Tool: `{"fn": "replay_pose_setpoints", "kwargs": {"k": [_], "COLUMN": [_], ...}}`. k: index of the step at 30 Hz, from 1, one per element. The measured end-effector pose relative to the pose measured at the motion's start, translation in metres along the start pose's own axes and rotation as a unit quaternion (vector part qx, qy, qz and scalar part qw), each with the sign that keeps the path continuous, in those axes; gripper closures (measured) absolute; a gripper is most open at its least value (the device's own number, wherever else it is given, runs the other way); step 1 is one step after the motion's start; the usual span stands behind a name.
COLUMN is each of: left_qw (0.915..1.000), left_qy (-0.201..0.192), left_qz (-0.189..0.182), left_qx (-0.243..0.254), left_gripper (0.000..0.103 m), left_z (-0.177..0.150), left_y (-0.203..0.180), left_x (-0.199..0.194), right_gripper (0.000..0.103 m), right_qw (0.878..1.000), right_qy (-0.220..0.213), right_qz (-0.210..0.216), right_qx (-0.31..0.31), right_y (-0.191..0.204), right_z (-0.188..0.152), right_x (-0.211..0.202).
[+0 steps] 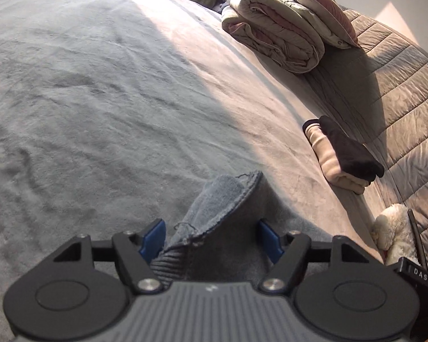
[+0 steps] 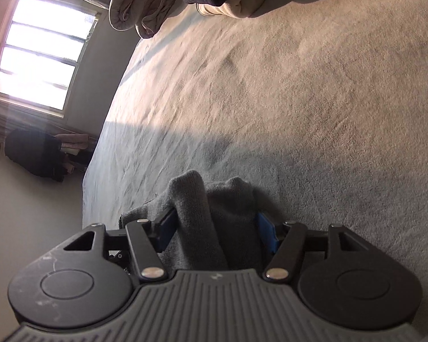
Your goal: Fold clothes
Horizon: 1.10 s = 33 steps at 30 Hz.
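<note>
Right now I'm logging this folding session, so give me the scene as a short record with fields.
surface: grey bed cover, part sunlit, part shaded
garment in work: grey garment bunched between both grippers' fingers
left gripper: jaws apart, pads not pressing the cloth
right gripper: jaws apart, cloth loose between them
folded stack: black piece on beige clothes
far end: rolled quilt

Rolled quilt point(image 1: 274, 28), window point(image 2: 40, 48), plush toy point(image 1: 393, 228)

The grey garment point(image 2: 211, 222) runs hidden beneath the right gripper's body.
</note>
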<state>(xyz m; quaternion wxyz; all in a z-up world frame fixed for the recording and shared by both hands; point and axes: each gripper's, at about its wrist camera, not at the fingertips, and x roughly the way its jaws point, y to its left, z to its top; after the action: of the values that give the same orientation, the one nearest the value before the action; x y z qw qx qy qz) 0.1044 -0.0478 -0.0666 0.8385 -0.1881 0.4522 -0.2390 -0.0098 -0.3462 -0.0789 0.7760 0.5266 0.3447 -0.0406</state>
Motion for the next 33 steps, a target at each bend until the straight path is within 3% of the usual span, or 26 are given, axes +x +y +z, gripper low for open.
{"fn": "replay_pose_setpoints", "kwargs": {"k": [1,2,3,8,9,12,15,17,18,19,21,26,29,33], "left_qw": [1.0000,0.9998,0.9996,0.9981,0.9970,0.9925,0.9888,0.9862,0.9845,0.9837,0.9823,0.9843,0.9843,0.9850], "left_qy": [-0.003,-0.007,-0.011,-0.061,-0.077,-0.116,-0.129,-0.130,-0.130,-0.126,-0.119,-0.089,-0.087,-0.090], "left_qz": [-0.003,-0.005,-0.006,0.013,0.006,-0.020,-0.052,-0.078,-0.091,-0.097,-0.096,-0.054,-0.045,-0.038], "left_qx": [-0.009,-0.016,-0.024,0.004,0.012,0.034,0.055,0.068,0.074,0.084,0.108,0.143,0.146,0.142], "left_gripper": [0.032,0.032,0.032,0.032,0.033,0.040,0.064,0.100,0.103,0.103,0.103,0.103,0.102,0.101], "left_z": [0.001,0.002,0.003,0.006,0.008,0.012,0.014,0.014,0.014,0.012,0.007,-0.001,-0.001,0.000], "left_y": [0.002,0.003,0.005,-0.003,-0.003,-0.005,-0.005,-0.005,-0.005,-0.006,-0.009,-0.007,-0.005,-0.004], "left_x": [0.001,0.002,0.003,-0.016,-0.024,-0.046,-0.052,-0.049,-0.048,-0.044,-0.035,0.002,0.014,0.018], "right_gripper": [0.040,0.050,0.053,0.053,0.053,0.053,0.053,0.055,0.058,0.065,0.067,0.074,0.074,0.074], "right_qw": [1.000,1.000,0.999,0.991,0.988,0.961,0.940,0.928,0.922,0.917,0.907,0.893,0.887,0.890], "right_qy": [-0.002,-0.006,-0.010,-0.042,-0.053,-0.117,-0.151,-0.159,-0.160,-0.157,-0.152,-0.143,-0.144,-0.141], "right_qz": [0.006,0.009,0.012,-0.029,-0.037,-0.053,-0.047,-0.048,-0.050,-0.058,-0.073,-0.128,-0.135,-0.138], "right_qx": [-0.001,-0.017,-0.033,-0.121,-0.141,-0.245,-0.302,-0.334,-0.349,-0.362,-0.387,-0.408,-0.418,-0.412], "right_y": [-0.002,0.000,0.001,0.021,0.026,0.054,0.072,0.080,0.083,0.083,0.083,0.061,0.054,0.054], "right_z": [0.002,0.003,0.004,0.004,0.002,-0.013,-0.031,-0.041,-0.047,-0.050,-0.056,-0.062,-0.064,-0.061], "right_x": [0.001,0.001,0.001,-0.006,-0.009,-0.027,-0.037,-0.036,-0.034,-0.028,-0.016,0.012,0.020,0.026]}}
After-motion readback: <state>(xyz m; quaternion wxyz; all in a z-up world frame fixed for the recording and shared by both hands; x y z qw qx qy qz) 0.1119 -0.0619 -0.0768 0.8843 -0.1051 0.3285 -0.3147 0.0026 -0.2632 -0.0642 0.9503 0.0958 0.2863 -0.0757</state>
